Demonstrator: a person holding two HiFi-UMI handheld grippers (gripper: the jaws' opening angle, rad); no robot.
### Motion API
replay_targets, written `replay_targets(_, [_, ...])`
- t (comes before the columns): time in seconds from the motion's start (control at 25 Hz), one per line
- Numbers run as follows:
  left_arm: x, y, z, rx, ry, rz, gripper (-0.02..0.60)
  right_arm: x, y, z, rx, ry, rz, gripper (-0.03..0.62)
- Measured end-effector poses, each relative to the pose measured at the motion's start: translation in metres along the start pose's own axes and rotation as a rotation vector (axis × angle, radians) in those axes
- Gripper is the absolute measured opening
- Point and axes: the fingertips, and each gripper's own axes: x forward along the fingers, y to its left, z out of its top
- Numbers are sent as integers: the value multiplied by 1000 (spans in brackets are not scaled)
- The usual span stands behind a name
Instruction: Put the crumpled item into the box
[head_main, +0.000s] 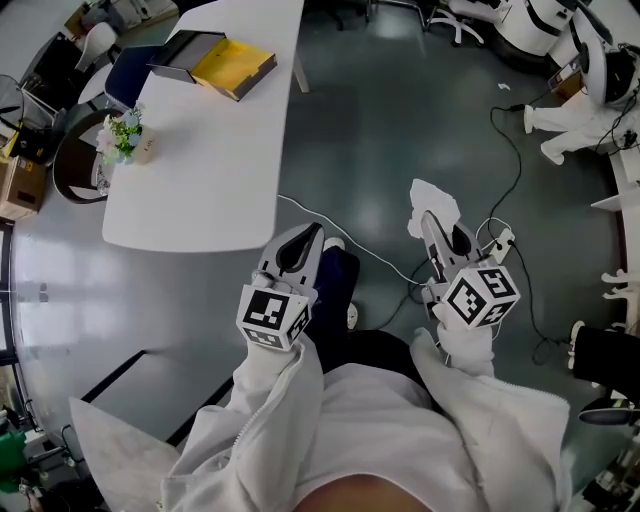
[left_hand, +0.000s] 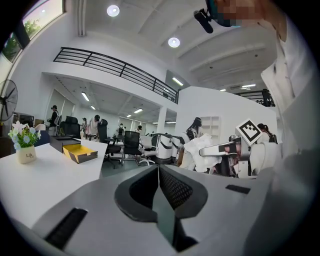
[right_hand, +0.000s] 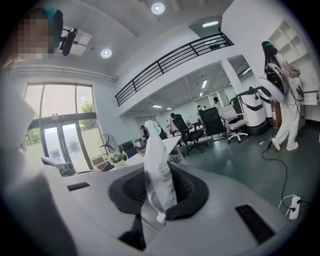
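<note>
My right gripper (head_main: 437, 225) is shut on a crumpled white wrapper (head_main: 432, 203), which sticks up between its jaws in the right gripper view as a crumpled white wrapper (right_hand: 156, 172) with printed lines. The same wrapper (left_hand: 204, 154) shows at the right of the left gripper view, held out in front of the person. My left gripper (head_main: 309, 238) is shut with nothing in it, held low near the table's near edge. The yellow-lined open box (head_main: 233, 66) lies at the far end of the white table (head_main: 210, 170); it appears as a small yellow box (left_hand: 80, 153) in the left gripper view.
A small flower pot (head_main: 128, 137) stands on the table's left side. A dark lid or tray (head_main: 186, 55) lies beside the box. Cables and a power strip (head_main: 500, 240) trail on the floor at right. Office chairs and white machines stand farther off.
</note>
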Motion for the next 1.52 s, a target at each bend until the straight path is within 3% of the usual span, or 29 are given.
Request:
replay_targets(0.32, [41,34,32,-7,-43,-2,23,45,-3,13,9,22,10,69])
replay_targets(0.96, [150,129,69,-17,-36,-1,23,178,-29,60,28,50,42,69])
replay_targets(1.52, [188,207,71,-26,-20,33,23,274,-27,78,24,53,77,69])
